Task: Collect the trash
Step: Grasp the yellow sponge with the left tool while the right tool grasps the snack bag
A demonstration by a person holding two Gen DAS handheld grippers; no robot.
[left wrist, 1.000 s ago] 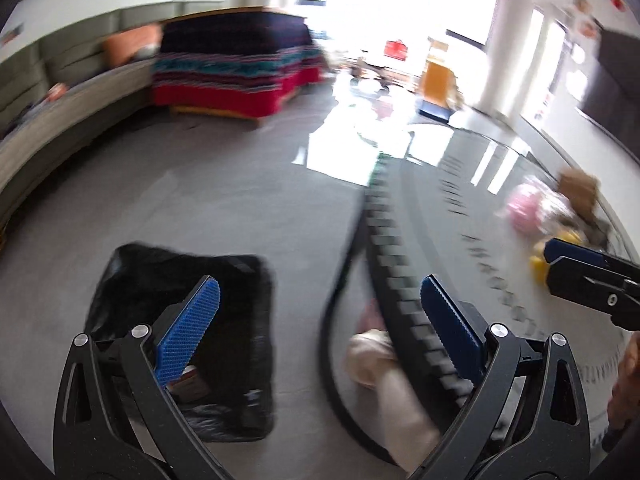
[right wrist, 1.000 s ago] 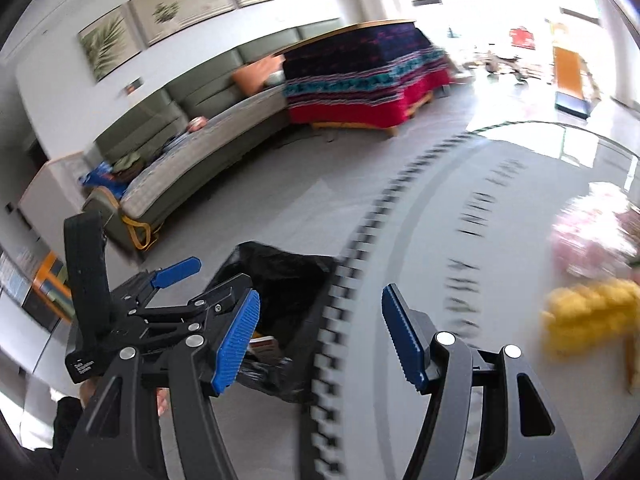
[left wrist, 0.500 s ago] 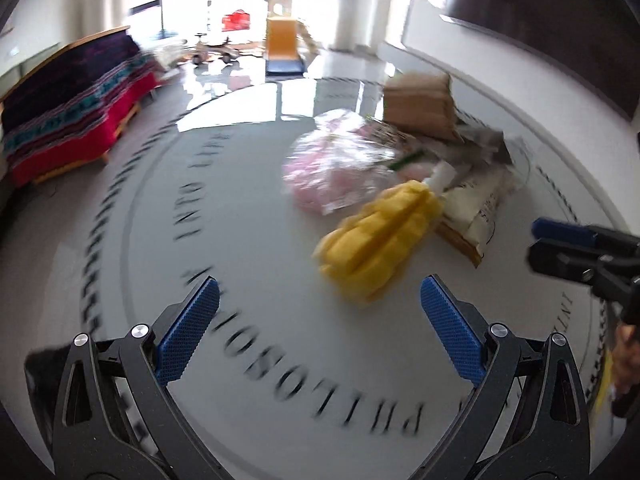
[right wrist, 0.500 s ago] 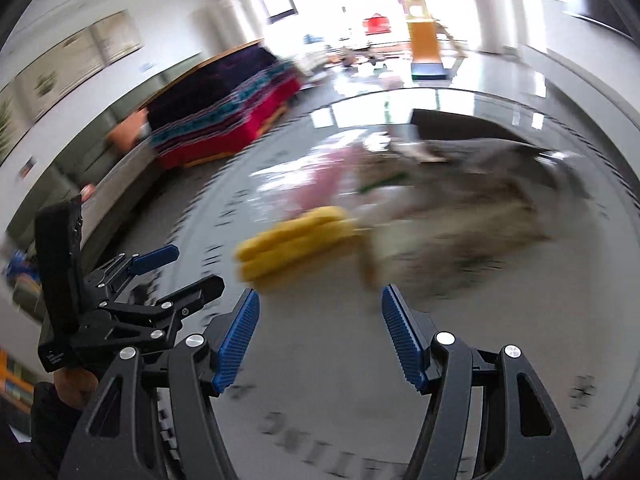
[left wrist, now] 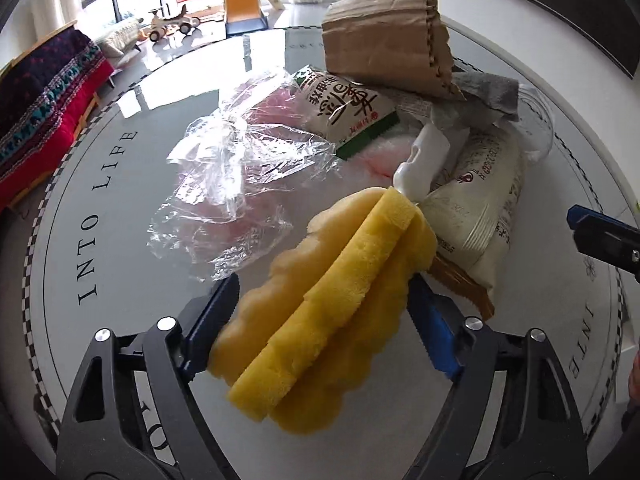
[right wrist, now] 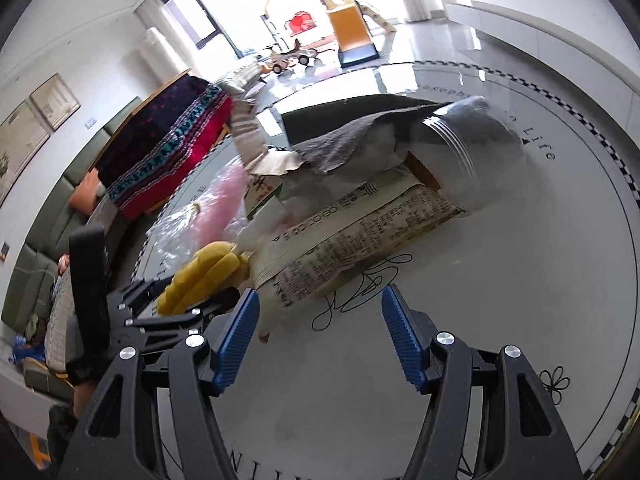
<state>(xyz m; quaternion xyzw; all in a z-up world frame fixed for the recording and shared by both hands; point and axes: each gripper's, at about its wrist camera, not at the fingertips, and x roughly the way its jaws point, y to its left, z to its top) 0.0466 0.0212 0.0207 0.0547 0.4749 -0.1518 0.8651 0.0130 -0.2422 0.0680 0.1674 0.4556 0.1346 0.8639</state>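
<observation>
Step in hand: pickup of one trash item from the pile on the round tabletop (left wrist: 120, 248).

Left tool (left wrist: 324, 320): the blue fingers bracket the near end of the yellow sponge (left wrist: 332, 292), one on each side. The fingers appear to touch or very nearly touch the foam; whether they are already pressing on it cannot be told, since the foam shows no clear squeeze. The sponge lies at the near side of the pile, its white handle (left wrist: 424, 156) pointing away toward the far items.

Right tool (right wrist: 316, 328): fingers apart and holding nothing, above bare tabletop just near of the printed wrapper (right wrist: 352, 236).

Pile layout, left wrist view:
- Clear plastic film (left wrist: 236, 168), left of the sponge.
- Green-edged packet (left wrist: 344, 108), beyond the film.
- Folded cardboard (left wrist: 384, 40), at the far side.
- Pale pouch (left wrist: 480, 208), right of the sponge, touching or just beside it.
- Grey cloth (left wrist: 488, 92), far right.

No bin is visible in either view.

Next move, as judged: bring the left fingers together until the foam is firmly held, then lift clear. The handle lies in among the wrappers, so a slow, straight-up lift is advised to avoid dragging neighbouring items. The right tool is placed to take the printed wrapper; it needs a short forward advance with fingers low to the surface.
</observation>
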